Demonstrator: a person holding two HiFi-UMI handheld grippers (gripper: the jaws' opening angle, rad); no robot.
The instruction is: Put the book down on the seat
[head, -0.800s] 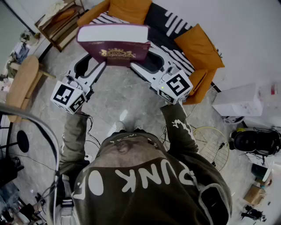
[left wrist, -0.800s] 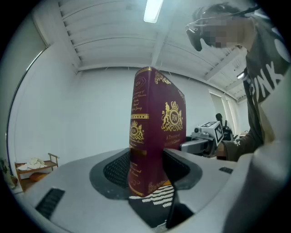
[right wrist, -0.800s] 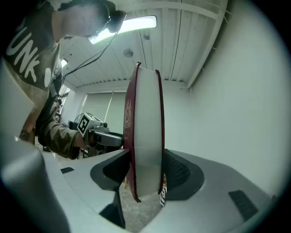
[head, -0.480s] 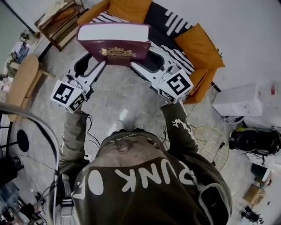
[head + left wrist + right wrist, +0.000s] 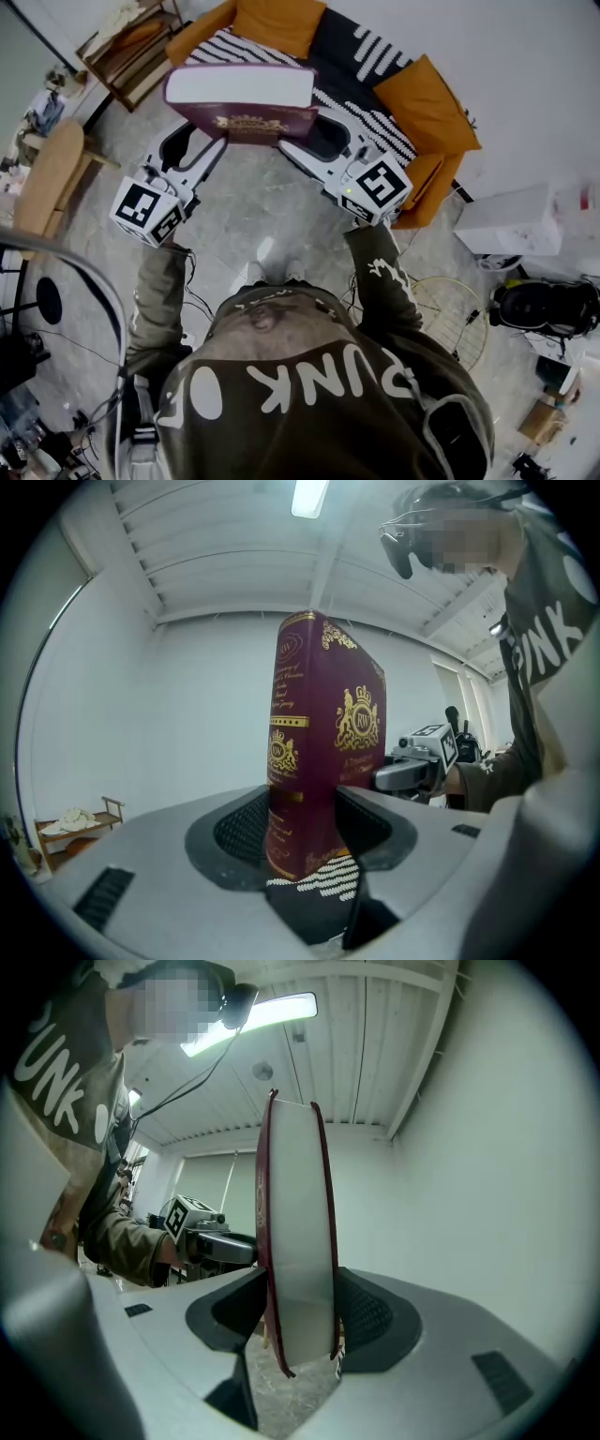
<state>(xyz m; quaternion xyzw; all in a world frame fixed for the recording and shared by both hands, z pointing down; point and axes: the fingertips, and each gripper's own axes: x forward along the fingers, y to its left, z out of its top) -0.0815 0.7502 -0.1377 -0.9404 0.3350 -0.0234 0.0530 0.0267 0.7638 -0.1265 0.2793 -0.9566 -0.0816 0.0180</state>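
A thick maroon book (image 5: 242, 98) with gold print and white page edges is held in the air between both grippers, above the floor in front of the orange sofa (image 5: 424, 101). The sofa's seat carries a black-and-white striped blanket (image 5: 367, 49). My left gripper (image 5: 204, 141) is shut on the book's spine end (image 5: 319, 752), its pads (image 5: 246, 825) pressing both covers. My right gripper (image 5: 314, 139) is shut on the opposite end, where the page edge (image 5: 298, 1241) stands between its pads (image 5: 366, 1316). In each gripper view the other gripper shows behind the book.
A wooden shelf (image 5: 120, 45) stands at the far left, with a round wooden table (image 5: 42, 178) nearer. To the right are a white box (image 5: 511, 220), a wire basket (image 5: 450, 314) and a black appliance (image 5: 548, 305). Grey tiled floor (image 5: 253, 211) lies before the sofa.
Both grippers and the book have moved slightly forward toward the sofa, and the book has tipped so that less of its cover shows. The grip is unchanged.
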